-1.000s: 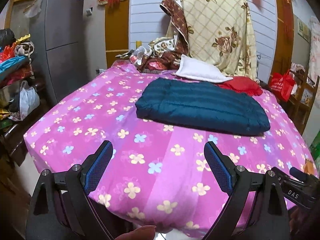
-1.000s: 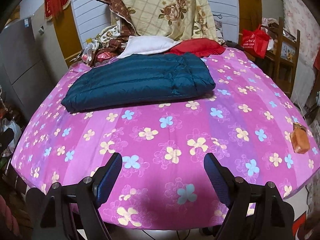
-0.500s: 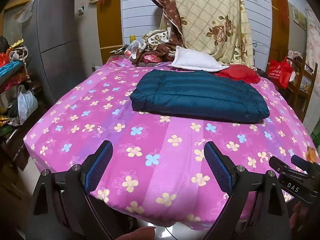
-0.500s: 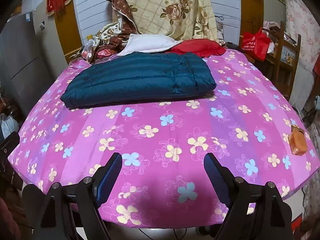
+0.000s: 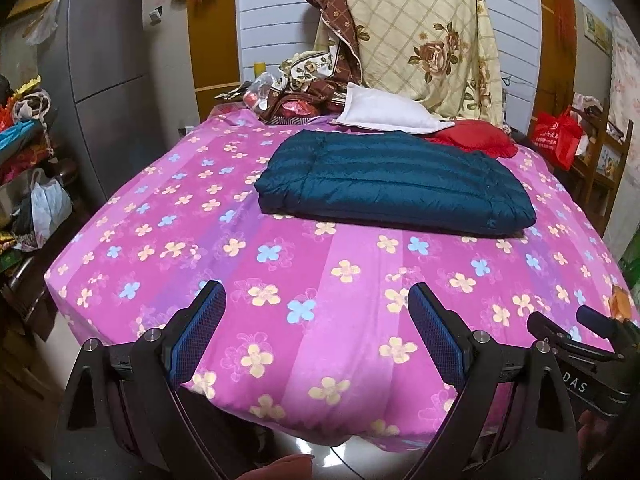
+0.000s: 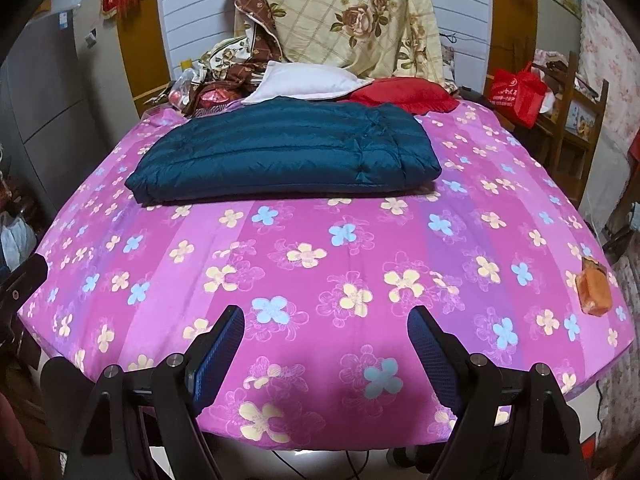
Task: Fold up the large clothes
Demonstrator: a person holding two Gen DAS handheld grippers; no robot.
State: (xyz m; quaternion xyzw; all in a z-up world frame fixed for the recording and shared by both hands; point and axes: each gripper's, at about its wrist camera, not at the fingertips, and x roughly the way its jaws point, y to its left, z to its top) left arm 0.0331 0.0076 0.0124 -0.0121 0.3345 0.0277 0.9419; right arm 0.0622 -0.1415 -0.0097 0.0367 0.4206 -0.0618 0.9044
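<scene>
A dark teal quilted jacket (image 5: 394,184) is seen folded into a flat rectangle on the far half of a bed covered by a pink flowered sheet (image 5: 280,280). Behind the jacket, touching or nearly touching its far edge, a white pillow (image 5: 384,114) and a red cloth (image 5: 474,140) are laid, and a cream rose-patterned quilt (image 5: 420,36) is draped upright against the wall.

The left gripper (image 5: 316,320) is held over the near edge of the bed, its jaws spread wide with nothing between them. The right gripper (image 6: 324,344) is likewise held over the near edge, jaws spread and empty. Both are well apart from the jacket (image 6: 286,156).

A small orange object (image 6: 594,290), too blurred to be identified, is seen near the right edge of the sheet. A grey refrigerator (image 5: 108,72) is visible at the left.
</scene>
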